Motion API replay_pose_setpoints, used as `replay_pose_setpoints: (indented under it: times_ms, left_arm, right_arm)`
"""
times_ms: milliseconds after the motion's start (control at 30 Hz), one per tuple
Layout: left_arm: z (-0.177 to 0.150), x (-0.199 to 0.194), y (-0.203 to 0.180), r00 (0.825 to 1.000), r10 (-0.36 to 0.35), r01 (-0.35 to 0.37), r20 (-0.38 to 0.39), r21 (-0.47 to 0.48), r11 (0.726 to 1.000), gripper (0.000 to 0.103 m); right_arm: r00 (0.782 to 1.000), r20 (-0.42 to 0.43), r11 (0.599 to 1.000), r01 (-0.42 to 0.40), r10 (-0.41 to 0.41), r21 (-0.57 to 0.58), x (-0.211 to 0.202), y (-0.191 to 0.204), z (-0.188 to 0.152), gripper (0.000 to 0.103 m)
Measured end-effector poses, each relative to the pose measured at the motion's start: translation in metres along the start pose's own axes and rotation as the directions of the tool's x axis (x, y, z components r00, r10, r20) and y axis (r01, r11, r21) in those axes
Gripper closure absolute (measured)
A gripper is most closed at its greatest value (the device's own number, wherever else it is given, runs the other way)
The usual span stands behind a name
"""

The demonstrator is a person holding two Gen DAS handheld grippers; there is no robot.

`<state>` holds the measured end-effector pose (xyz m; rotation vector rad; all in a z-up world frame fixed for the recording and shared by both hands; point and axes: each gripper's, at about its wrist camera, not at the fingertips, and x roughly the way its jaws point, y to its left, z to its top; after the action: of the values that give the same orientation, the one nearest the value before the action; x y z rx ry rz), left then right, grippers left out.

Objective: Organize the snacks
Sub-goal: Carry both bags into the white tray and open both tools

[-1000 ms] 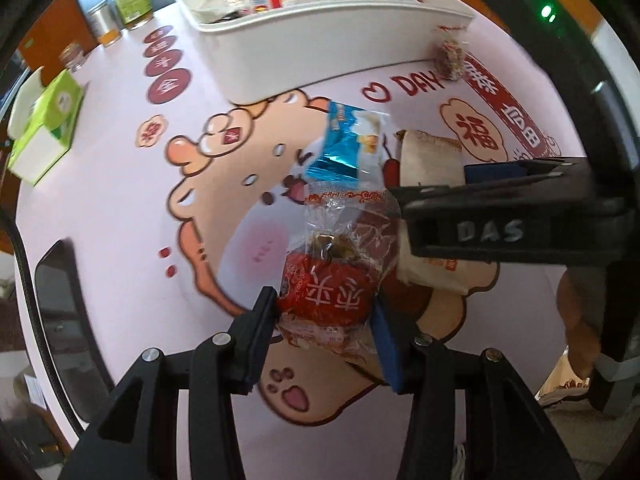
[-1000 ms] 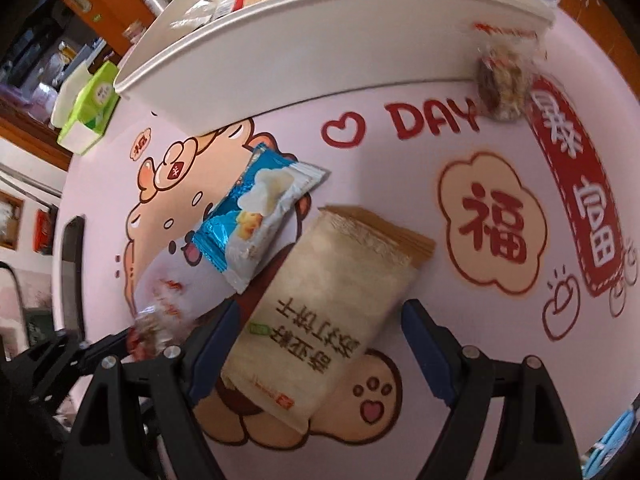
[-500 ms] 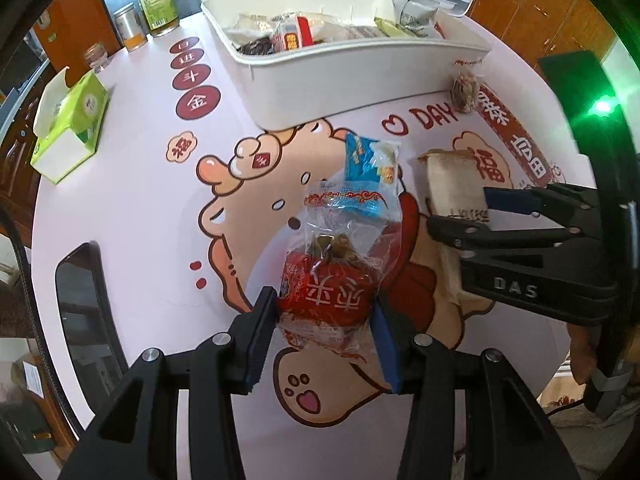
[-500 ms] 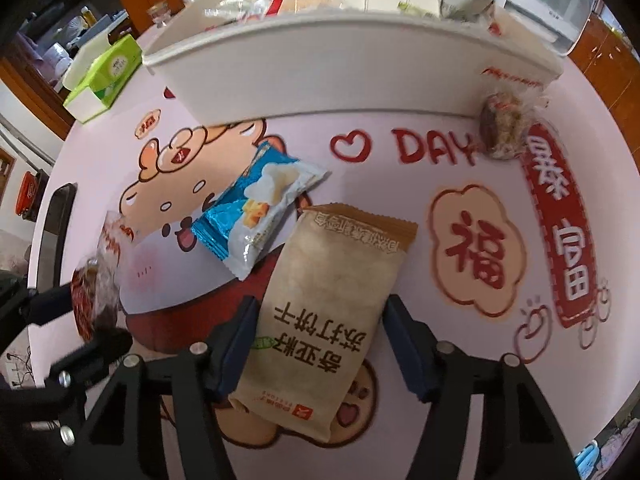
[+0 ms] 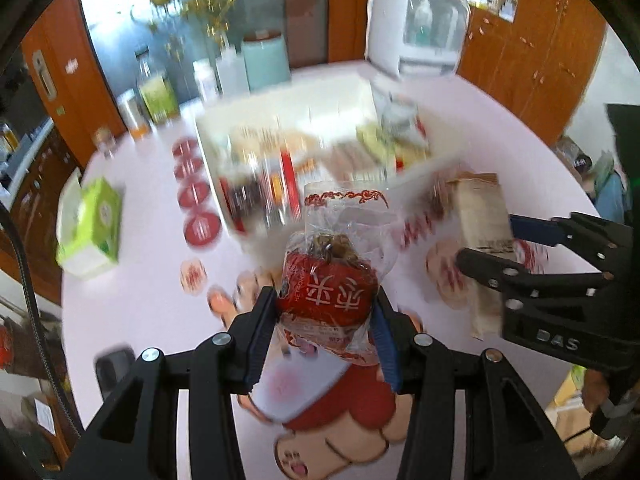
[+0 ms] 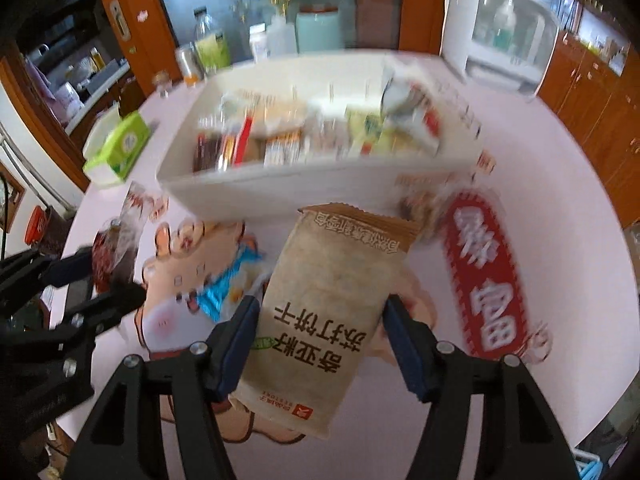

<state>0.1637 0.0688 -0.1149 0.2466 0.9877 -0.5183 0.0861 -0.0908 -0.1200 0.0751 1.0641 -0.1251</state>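
Observation:
My left gripper [image 5: 326,326] is shut on a clear snack bag with a red label [image 5: 330,292], held up off the pink table. My right gripper [image 6: 320,338] is shut on a tan cracker packet [image 6: 332,300], also lifted; the same packet [image 5: 482,220] shows at the right of the left wrist view. A white bin [image 6: 320,190] with several snacks inside stands behind both. A blue snack packet [image 6: 224,284] lies on the cartoon mat, and a small brown snack [image 6: 420,210] lies near the bin's right corner. The left gripper [image 6: 100,276] shows at the left of the right wrist view.
A green tissue box [image 5: 94,226] sits at the left of the table. Bottles and jars [image 6: 208,52] stand at the far edge, beside a white appliance [image 6: 496,32]. A dark phone [image 5: 114,368] lies near the front left edge. Wooden cabinets surround the table.
Both grippers have risen from the mat with their snacks. The right jaws closed on the tan packet and lifted it. The view now tilts up toward the bin.

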Motion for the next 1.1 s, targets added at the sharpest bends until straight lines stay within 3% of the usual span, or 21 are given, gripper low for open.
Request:
replay_pose_setpoints:
  times_ms: [233,500,600,633,667,733,833,967,1100]
  left_arm:
    - [0.076,-0.028,0.012,0.985,0.088,-0.083,0.149,-0.037,0.996,0.058]
    - [0.151,-0.030,0.028,0.965,0.174,-0.149,0.196,-0.135,0.980,0.057]
    - [0.169,-0.022,0.035,0.964,0.183,-0.151,0.190,-0.172,0.973,0.053]
    - [0.175,-0.017,0.038,0.963,0.196,-0.161,0.184,-0.188,0.969,0.043]
    - [0.177,-0.015,0.040,0.962,0.204,-0.168,0.181,-0.198,0.966,0.023]
    - [0.182,-0.007,0.043,0.959,0.222,-0.181,0.175,-0.223,0.958,0.006]
    - [0.182,0.002,0.048,0.964,0.211,-0.168,0.163,-0.244,0.955,0.006]
    - [0.174,0.009,0.051,0.965,0.223,-0.181,0.140,-0.261,0.948,0.006]
    - [0.168,0.008,0.052,0.960,0.244,-0.203,0.135,-0.259,0.944,0.006]
  right_arm:
    - [0.983,0.178,0.999,0.042,-0.035,-0.034,-0.045,-0.025,0.070,0.039]
    - [0.941,0.335,0.996,0.070,-0.047,-0.055,-0.074,-0.040,0.158,0.038]
    - [0.936,0.351,0.995,0.070,-0.042,-0.069,-0.066,-0.039,0.179,0.038]
    - [0.938,0.343,0.995,0.074,-0.044,-0.074,-0.059,-0.039,0.188,0.038]
    - [0.943,0.330,0.995,0.067,-0.037,-0.080,-0.053,-0.039,0.193,0.037]
    - [0.958,0.288,0.994,0.035,-0.004,-0.102,-0.034,-0.037,0.202,0.036]
    - [0.971,0.240,0.993,0.019,0.010,-0.119,-0.014,-0.035,0.209,0.036]
    - [0.970,0.245,0.990,0.036,0.000,-0.140,-0.008,-0.031,0.205,0.021]
    - [0.973,0.231,0.991,0.005,0.026,-0.132,-0.007,-0.038,0.198,0.021]
